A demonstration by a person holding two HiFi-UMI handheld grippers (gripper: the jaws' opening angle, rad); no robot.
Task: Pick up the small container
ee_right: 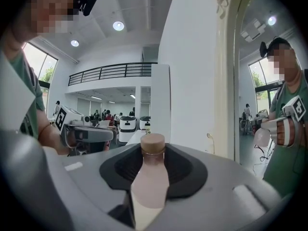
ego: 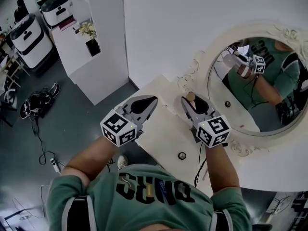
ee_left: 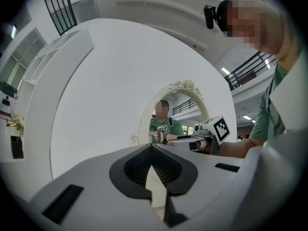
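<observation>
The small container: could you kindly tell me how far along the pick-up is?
Done: the right gripper has its jaws closed on the small container, tan cap poking above them. In hand: it is held over the white table, seemingly lifted. Left: little, perhaps only raising it clear. The left gripper is shut and empty.

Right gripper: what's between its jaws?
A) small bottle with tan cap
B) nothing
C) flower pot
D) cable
A: the right gripper view shows the bottle between the jaws of the right gripper, with the pads pressed on its sides.
</observation>
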